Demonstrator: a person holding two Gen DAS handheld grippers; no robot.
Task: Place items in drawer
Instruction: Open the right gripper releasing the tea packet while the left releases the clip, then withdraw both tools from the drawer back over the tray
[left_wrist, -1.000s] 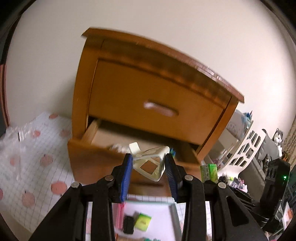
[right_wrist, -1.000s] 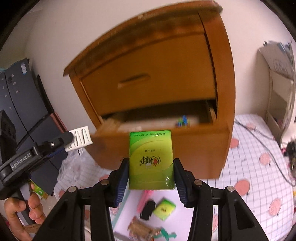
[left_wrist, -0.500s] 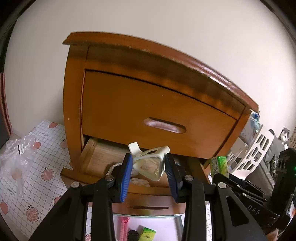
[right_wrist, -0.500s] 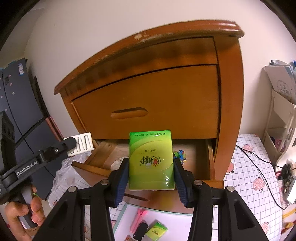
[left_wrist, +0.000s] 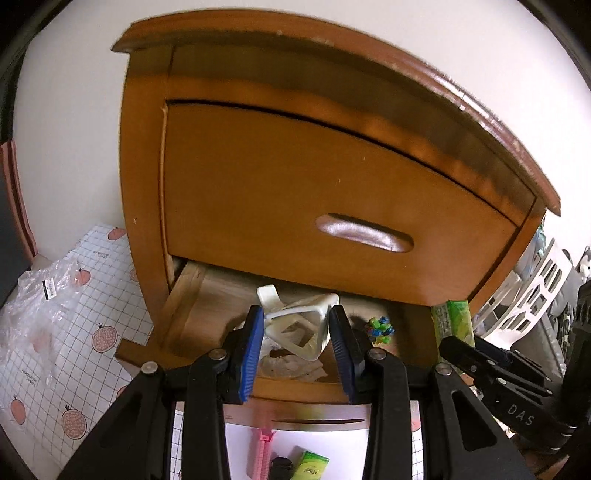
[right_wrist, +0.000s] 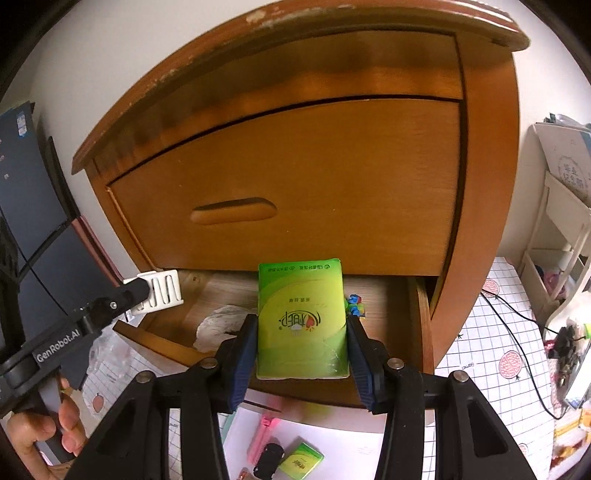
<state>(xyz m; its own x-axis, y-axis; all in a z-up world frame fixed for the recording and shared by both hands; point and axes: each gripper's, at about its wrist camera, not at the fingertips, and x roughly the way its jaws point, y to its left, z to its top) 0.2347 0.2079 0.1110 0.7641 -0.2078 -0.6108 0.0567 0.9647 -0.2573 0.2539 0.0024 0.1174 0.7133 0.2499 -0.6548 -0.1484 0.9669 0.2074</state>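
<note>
**Wood drawer open, both hand-held grippers loaded above it**

Wooden and orange-brown, the nightstand (left_wrist: 295, 177) fills the left wrist view, its upper drawer shut and its lower drawer (left_wrist: 184, 317) pulled out below. We see the left hand-held gripper (left_wrist: 297, 343) clamped on a white plastic holder (left_wrist: 306, 328), blue pads pressing its two sides, and the holder hangs over the drawer's open inside. Below it in the drawer lies a crumpled white wrapper (left_wrist: 288, 363), with a small cluster of coloured beads (left_wrist: 380, 326) to the right. At the right edge the other gripper's black finger carries the green tissue pack (left_wrist: 452, 321), seen edge-on. Near the bottom, on a white sheet in front of the drawer, lie a pink clip (left_wrist: 263, 456) and a small green packet (left_wrist: 312, 467).

From the right wrist view, we see the right hand-held gripper (right_wrist: 302, 345) squeezing the green tissue pack (right_wrist: 302, 317) upright between its pads, over the front part of the open drawer (right_wrist: 421, 332). At the left, the left gripper's arm holds the white holder (right_wrist: 157, 291) above the drawer's left corner, a person's hand (right_wrist: 44, 439) gripping its handle. A checked mat with pink fruit prints (right_wrist: 491, 354) covers the floor on the right.
</note>
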